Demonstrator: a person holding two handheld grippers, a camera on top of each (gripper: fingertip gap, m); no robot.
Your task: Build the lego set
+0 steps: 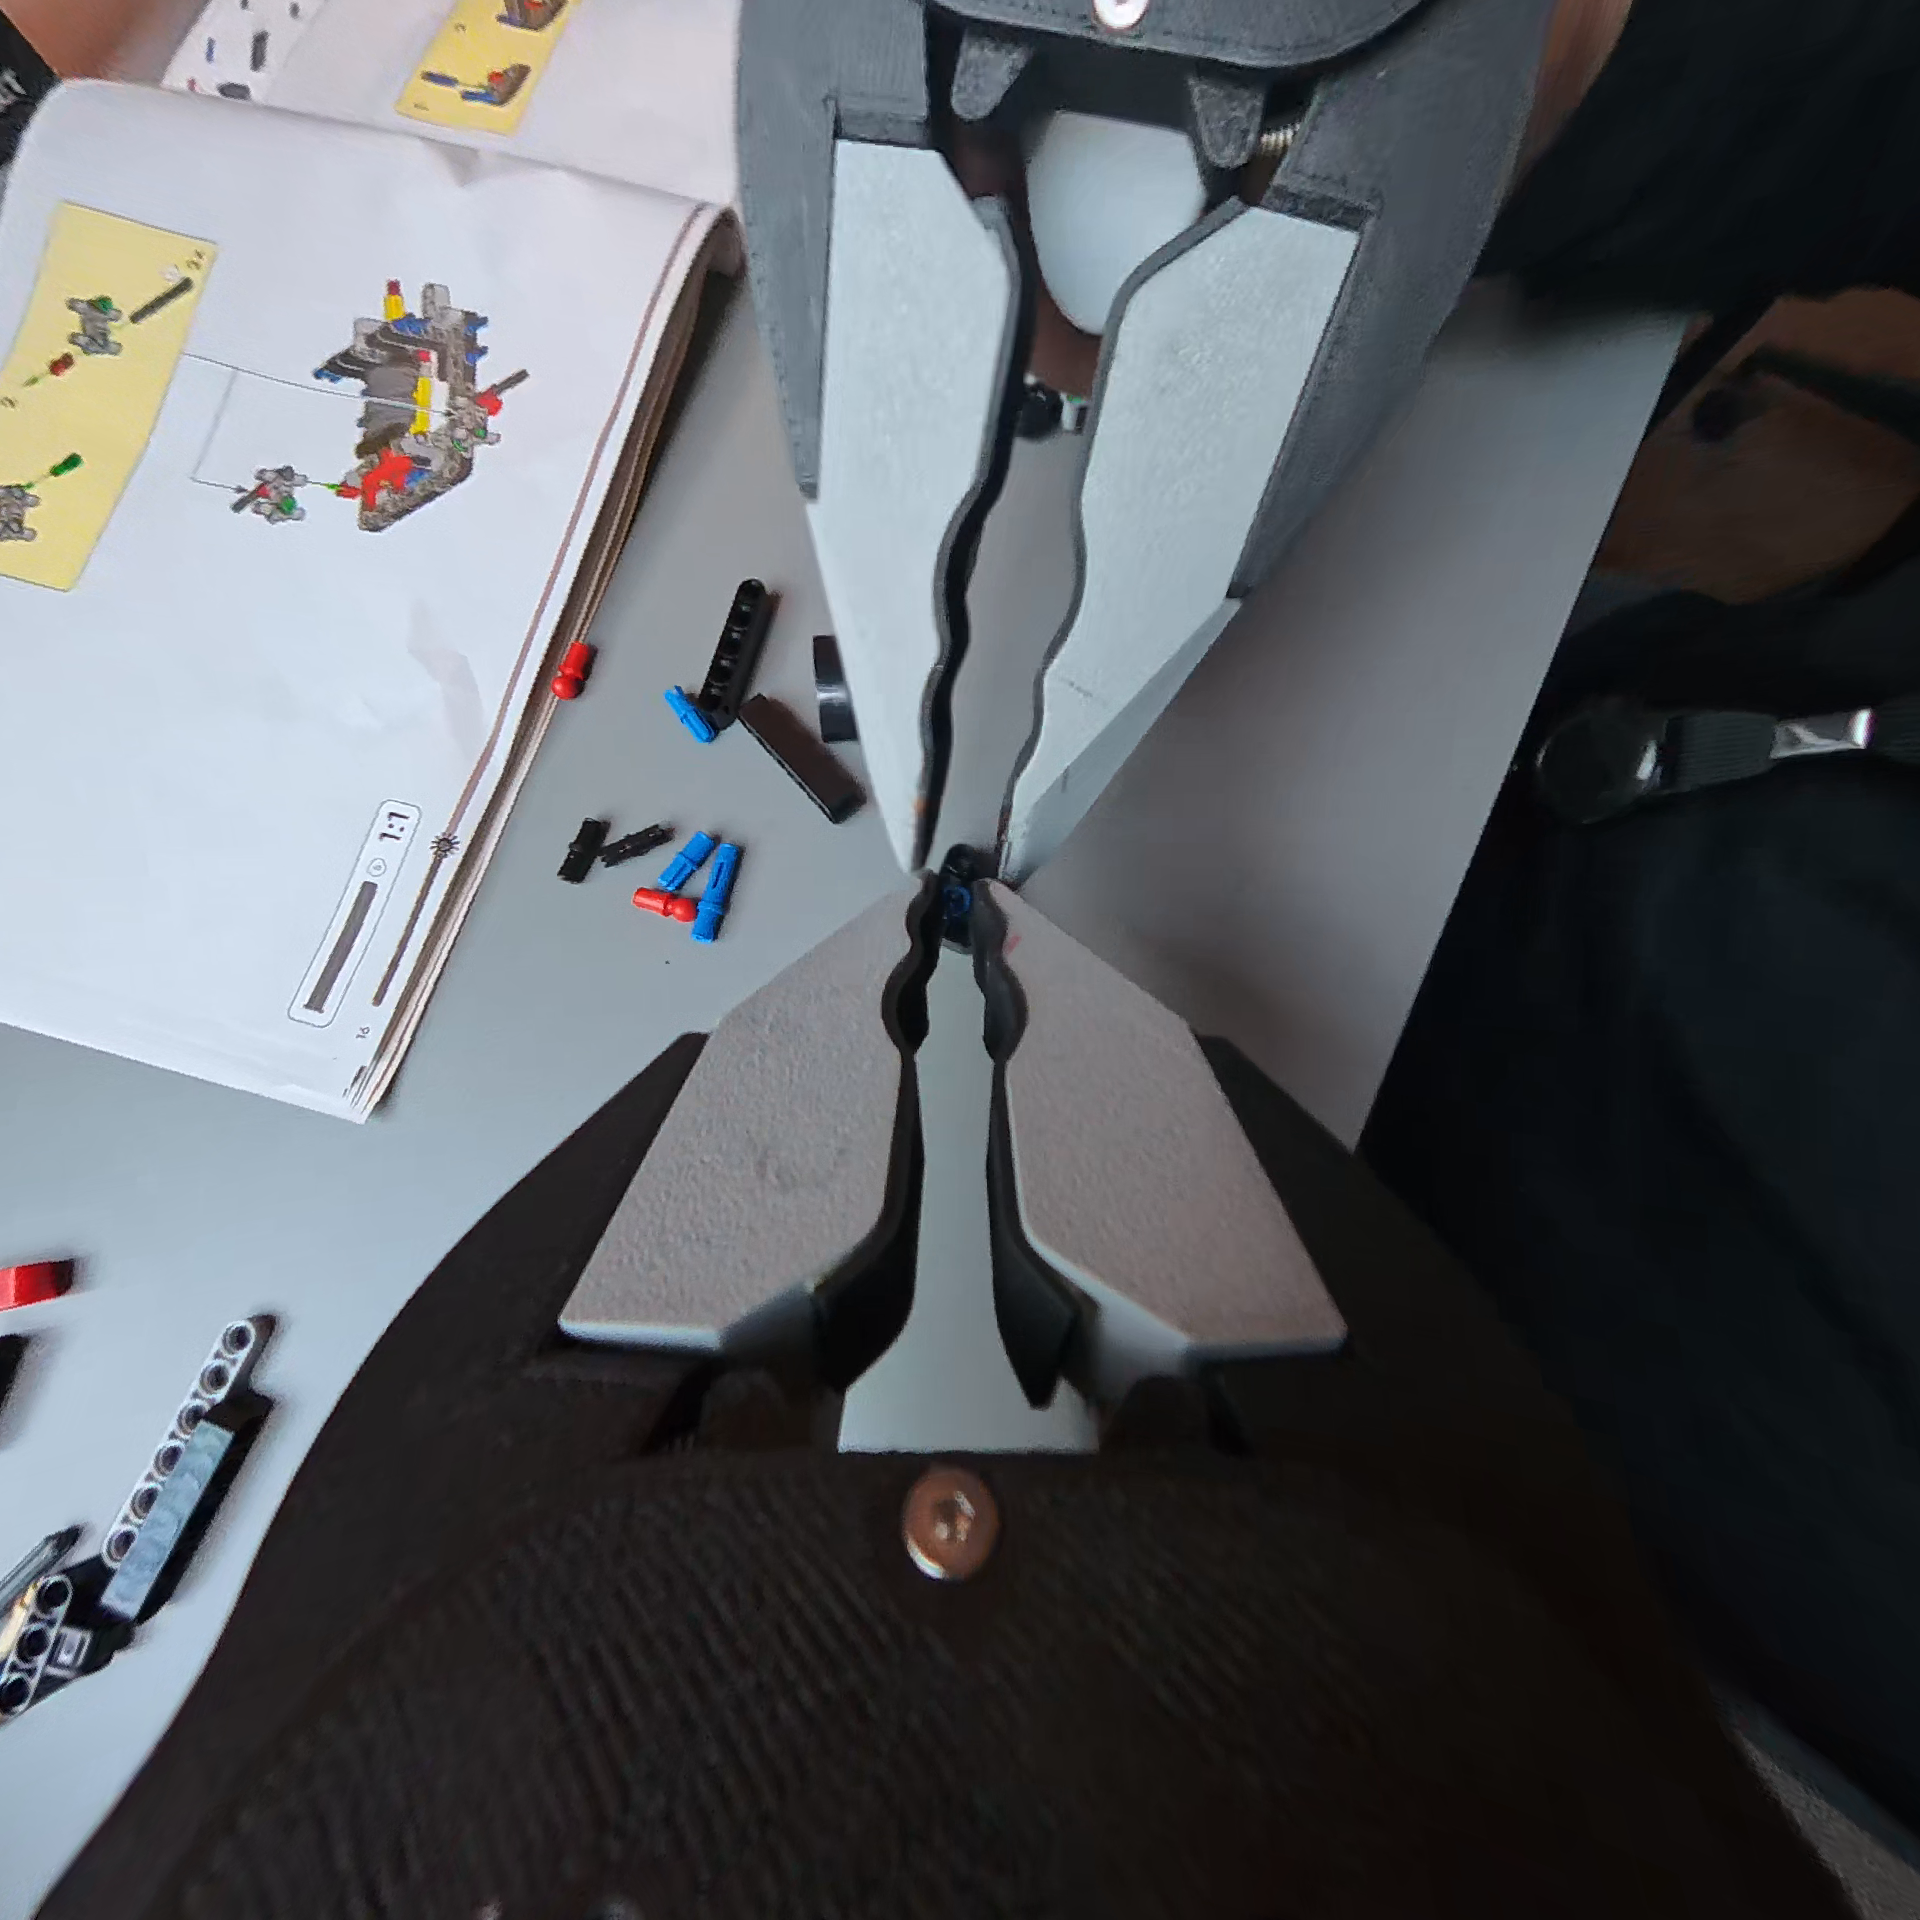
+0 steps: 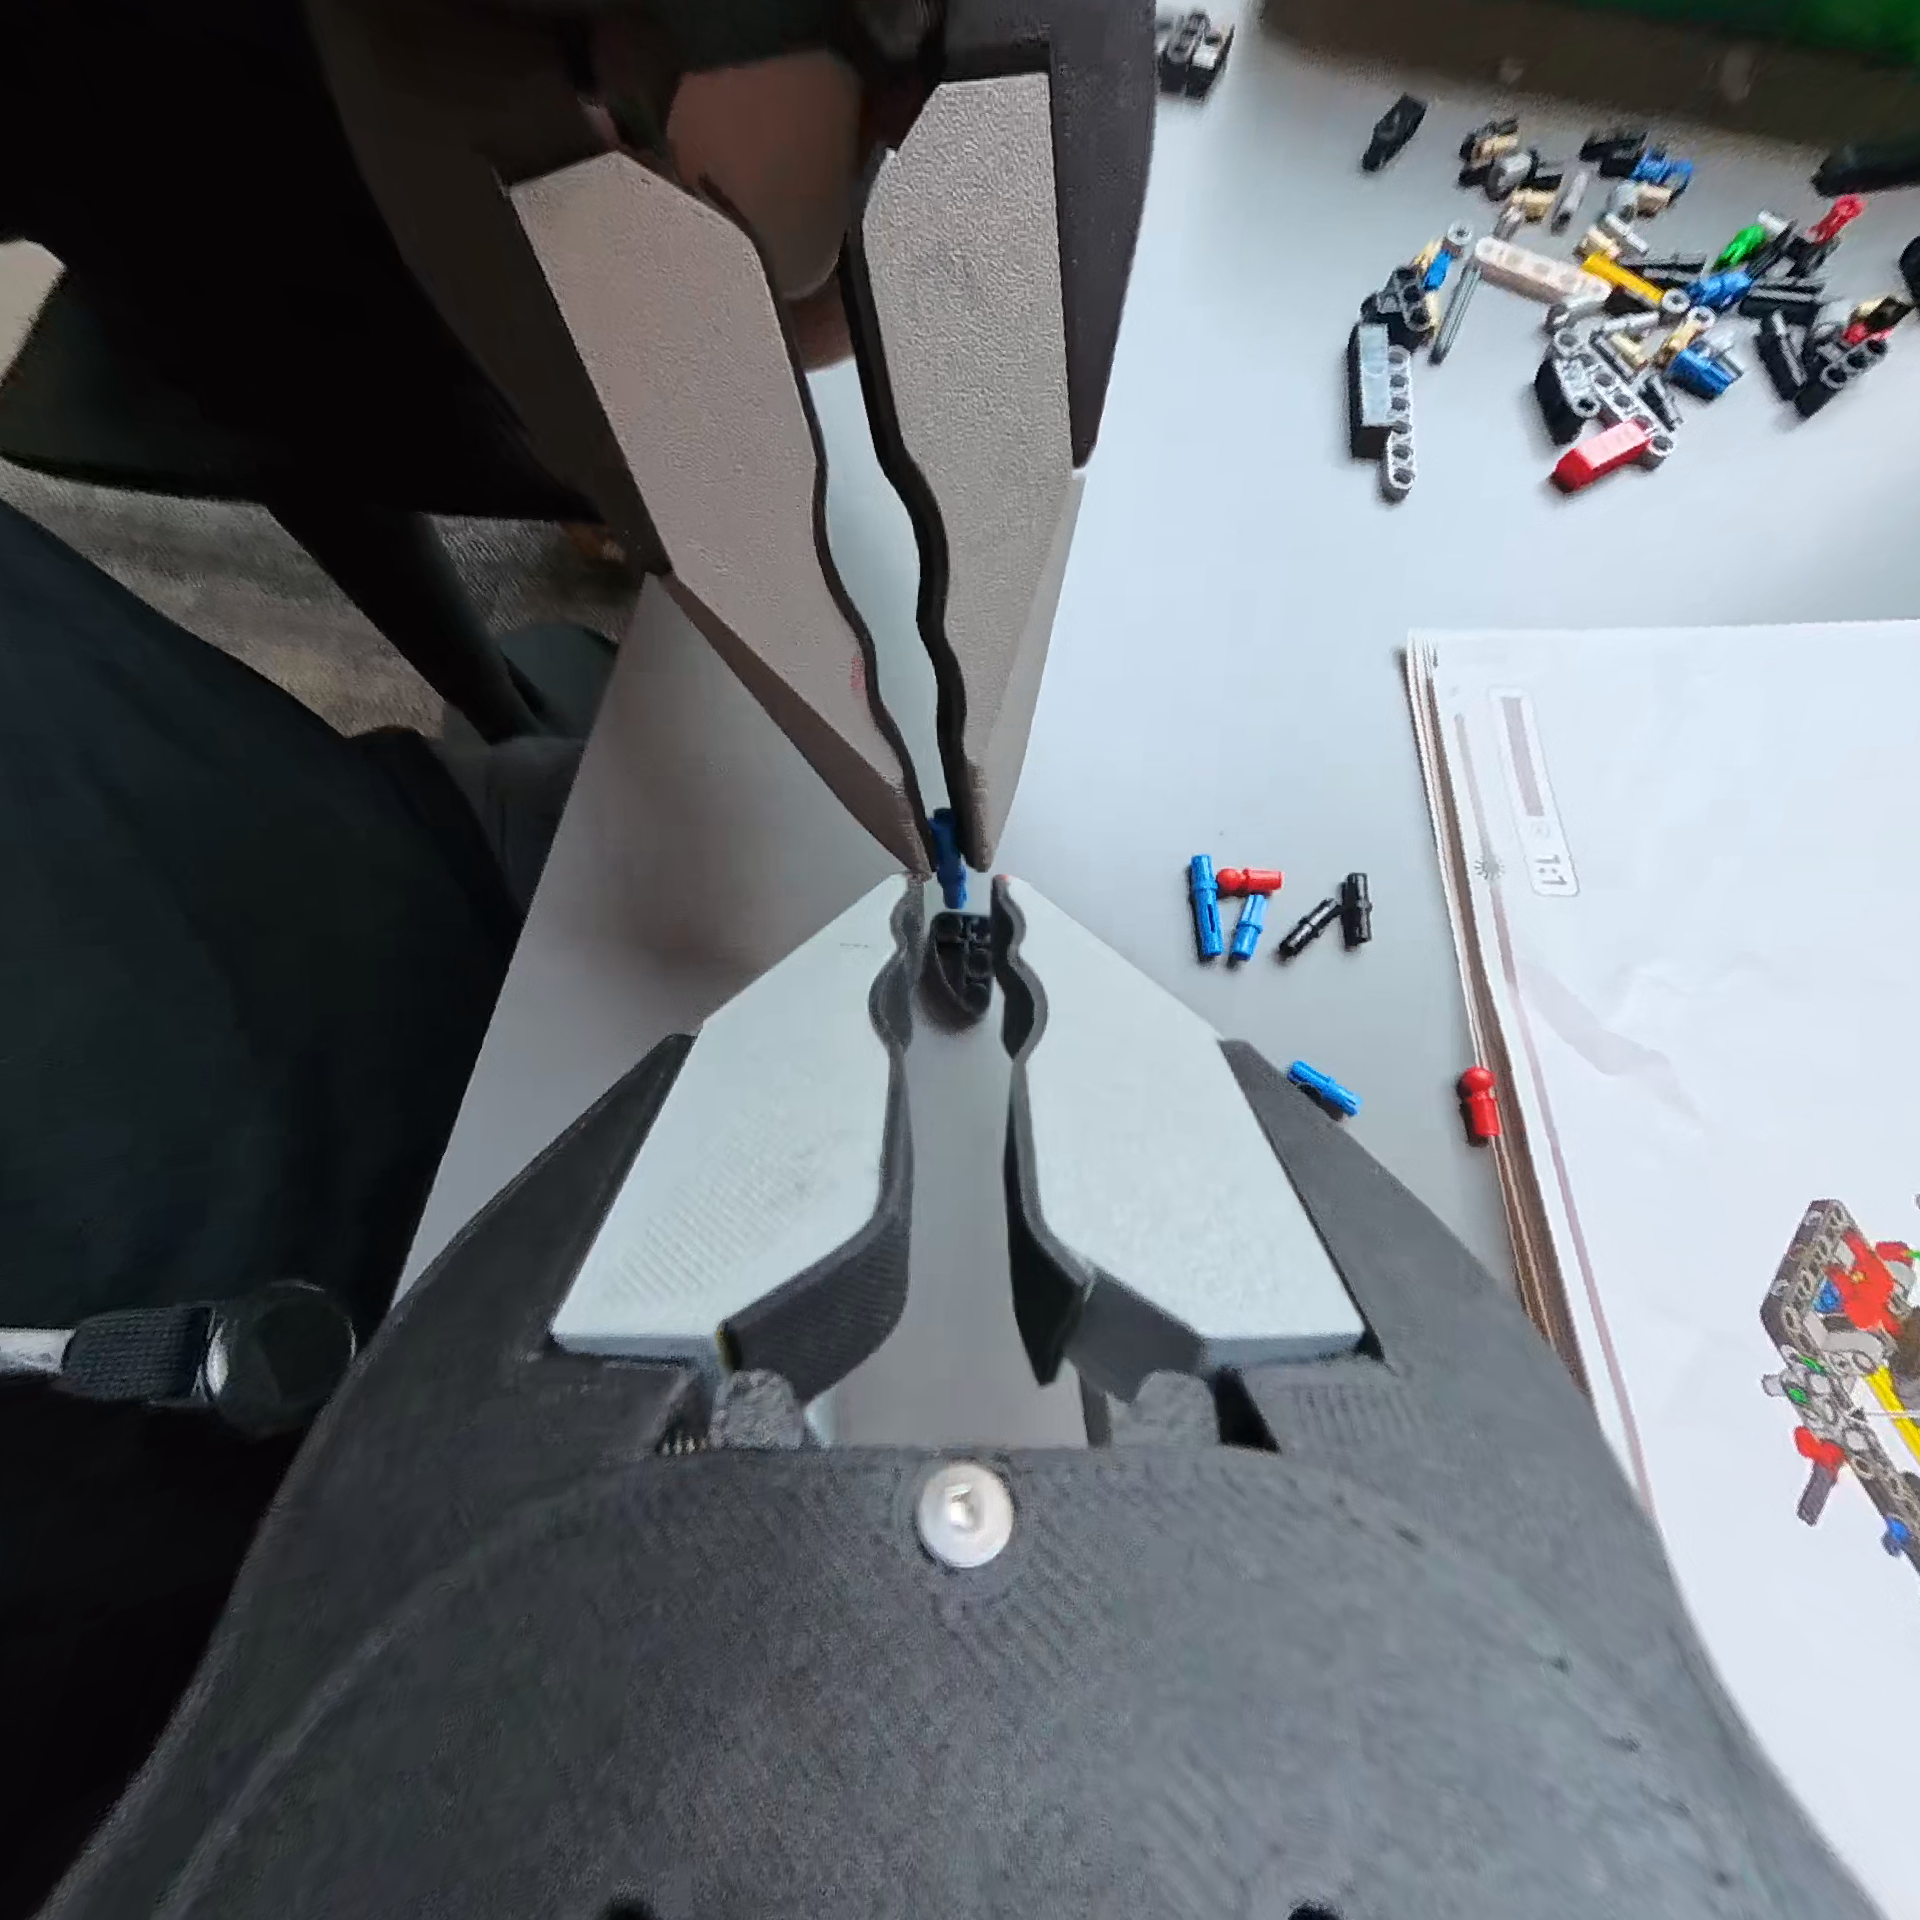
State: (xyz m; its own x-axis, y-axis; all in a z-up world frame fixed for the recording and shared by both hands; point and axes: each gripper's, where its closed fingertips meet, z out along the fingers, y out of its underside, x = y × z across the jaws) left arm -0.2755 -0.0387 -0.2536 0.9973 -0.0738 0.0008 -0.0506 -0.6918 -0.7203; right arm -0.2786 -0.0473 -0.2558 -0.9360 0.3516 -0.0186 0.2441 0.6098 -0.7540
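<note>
My two grippers meet tip to tip just above the grey table (image 1: 1195, 831). In the left wrist view my left gripper (image 1: 956, 896) is shut on a small blue pin (image 1: 954, 902). The right gripper (image 1: 964, 858) comes in from the top, with a small black piece (image 1: 958, 862) at its tips. In the right wrist view my right gripper (image 2: 954, 889) is shut on that black piece (image 2: 956, 966). The left gripper (image 2: 948, 860) reaches down from above with the blue pin (image 2: 948, 862). The pin's tip points at the black piece and sits right against it.
An open instruction booklet (image 1: 260, 623) lies beside the grippers; it also shows in the right wrist view (image 2: 1714, 1039). Loose blue, red and black pins (image 1: 696, 883) and black beams (image 1: 800, 753) lie near it. A pile of mixed pieces (image 2: 1621, 301) sits farther off. The table edge (image 2: 582, 831) and a person's dark clothing are close by. My two grippers' fingertips are within a few centimetres of each other.
</note>
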